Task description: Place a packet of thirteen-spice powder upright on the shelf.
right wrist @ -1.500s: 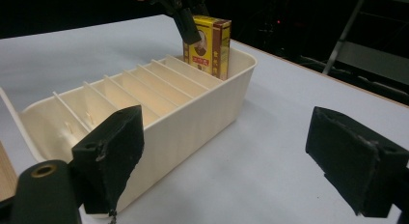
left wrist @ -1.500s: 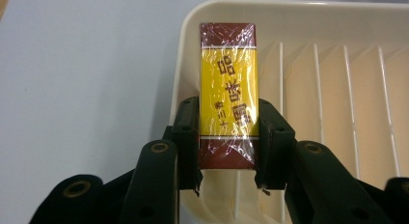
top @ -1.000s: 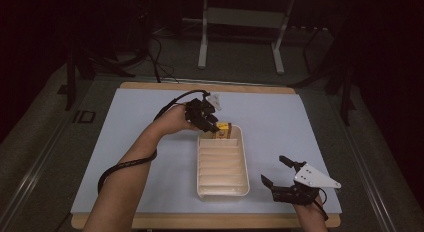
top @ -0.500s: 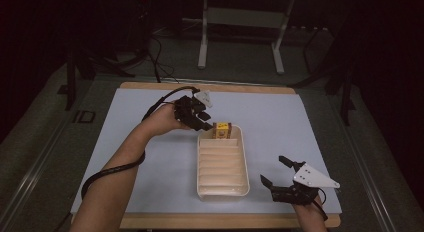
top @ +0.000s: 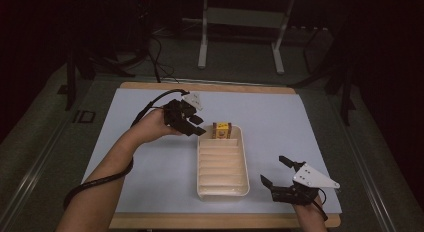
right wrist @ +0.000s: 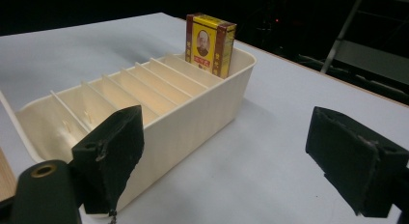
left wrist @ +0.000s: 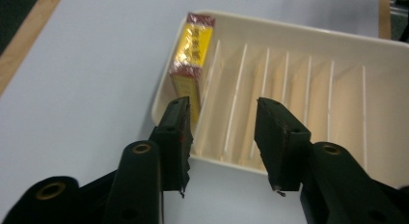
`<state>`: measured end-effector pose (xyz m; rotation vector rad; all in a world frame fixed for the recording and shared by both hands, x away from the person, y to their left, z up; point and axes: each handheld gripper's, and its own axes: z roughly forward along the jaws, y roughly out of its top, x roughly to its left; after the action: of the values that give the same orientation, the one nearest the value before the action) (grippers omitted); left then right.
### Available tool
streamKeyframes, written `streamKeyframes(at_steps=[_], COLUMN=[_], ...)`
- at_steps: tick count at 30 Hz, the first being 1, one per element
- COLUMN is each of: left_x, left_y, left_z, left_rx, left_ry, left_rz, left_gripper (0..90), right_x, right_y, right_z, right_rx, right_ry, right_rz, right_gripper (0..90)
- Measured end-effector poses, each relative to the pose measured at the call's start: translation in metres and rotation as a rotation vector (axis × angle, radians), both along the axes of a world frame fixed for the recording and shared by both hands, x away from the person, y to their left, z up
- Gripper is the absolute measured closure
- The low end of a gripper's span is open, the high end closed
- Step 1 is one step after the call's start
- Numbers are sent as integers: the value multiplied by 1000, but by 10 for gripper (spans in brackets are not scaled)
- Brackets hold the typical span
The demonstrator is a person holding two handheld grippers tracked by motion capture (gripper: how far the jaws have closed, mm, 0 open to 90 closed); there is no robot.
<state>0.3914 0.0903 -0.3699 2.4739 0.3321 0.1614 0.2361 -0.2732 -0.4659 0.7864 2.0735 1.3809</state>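
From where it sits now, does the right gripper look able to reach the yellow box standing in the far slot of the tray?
Probably yes. The right gripper is open and empty beside the near end of the tray. The yellow box stands upright above the rim, and nothing lies between. The left gripper hovers close to it, though.

Both grippers are black, each ending in two blocky jaws faced with dark, rough-edged pads. The left gripper (top: 192, 124) carries a small pale plate on top, and a thick black cable (top: 100, 179) loops from it along the bare forearm. The right gripper (top: 280, 172) bears a larger grey three-cornered plate (top: 314, 177) with dark dots on it. Brass-coloured rings sit in the jaw arms' pivots (left wrist: 142, 148). A red mark shows on the left gripper's left pad (left wrist: 181, 137). No sleeves cover the forearms.
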Motion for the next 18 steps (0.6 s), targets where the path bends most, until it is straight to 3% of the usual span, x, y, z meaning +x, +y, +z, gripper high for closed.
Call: streamKeyframes(at_steps=[5,7,10,12,13,14,18], left_x=[-4,-7,-11,-12,-12,-13,-15], left_y=[15,20,25,29,32,33,39], left_z=[2,0,-4,-7,-8,-9,-13], left_rx=[-40,-37,-21,-38,-45,-38,-36], left_ry=[13,14,14,24,42,40,48], left_rz=[39,61,54,69,53,58,92], left_gripper=[499,467,399,328,285,197,110], right_x=[-1,-1,-1,0,0,-1,-1], right_y=[0,0,0,0,1,1,1], right_z=[1,0,0,0,0,0,0], right_rx=[-1,-1,0,-2,-3,-3,-4], right_ry=[-3,-4,-1,0,0,0,-1], right_rz=[0,1,1,1,1,1,1], right_gripper=[134,134,134,134,134,134,134])
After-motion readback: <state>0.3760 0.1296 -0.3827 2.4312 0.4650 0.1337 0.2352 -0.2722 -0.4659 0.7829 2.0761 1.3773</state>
